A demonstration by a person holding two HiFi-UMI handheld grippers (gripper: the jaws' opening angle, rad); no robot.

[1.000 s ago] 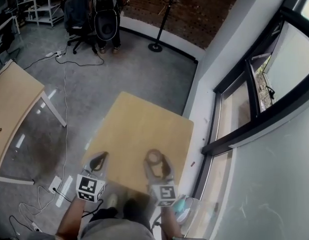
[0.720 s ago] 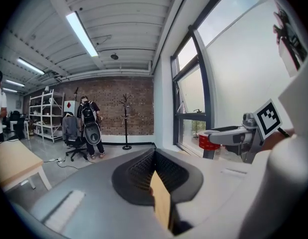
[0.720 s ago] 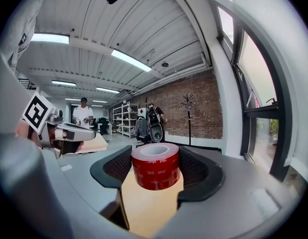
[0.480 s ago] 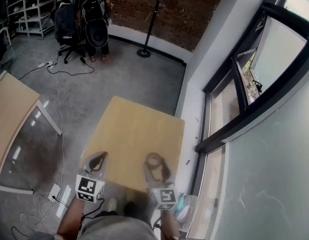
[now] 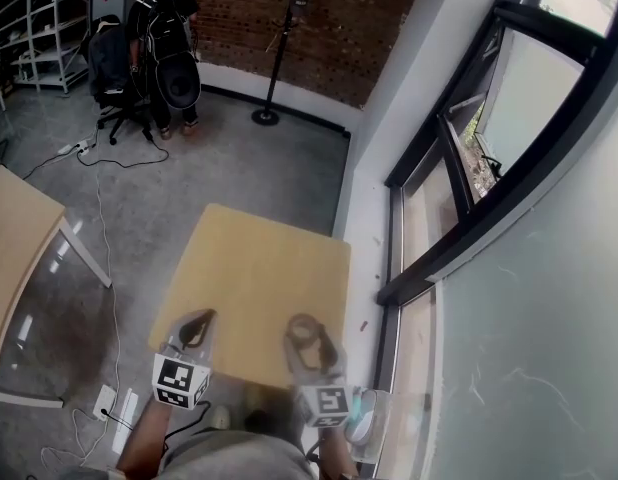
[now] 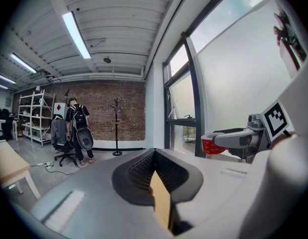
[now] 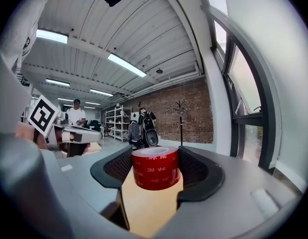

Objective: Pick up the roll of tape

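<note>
A wooden worktop (image 5: 259,278) stood beside the window (image 5: 459,168). Over its near edge the person held 2 grippers side by side. The left gripper (image 5: 196,326) had its jaws closed together on nothing. The right gripper (image 5: 307,330) stood partly open, its pads clamped on either side of the red tape (image 7: 155,167), which sat upright between them.

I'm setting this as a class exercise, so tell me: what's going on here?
A person stands over a small wooden table with tongs in each hand. The right tongs are closed on a red roll of tape, which sits between the pads with its core facing up. The left tongs are shut with nothing in them, held alongside.
</note>
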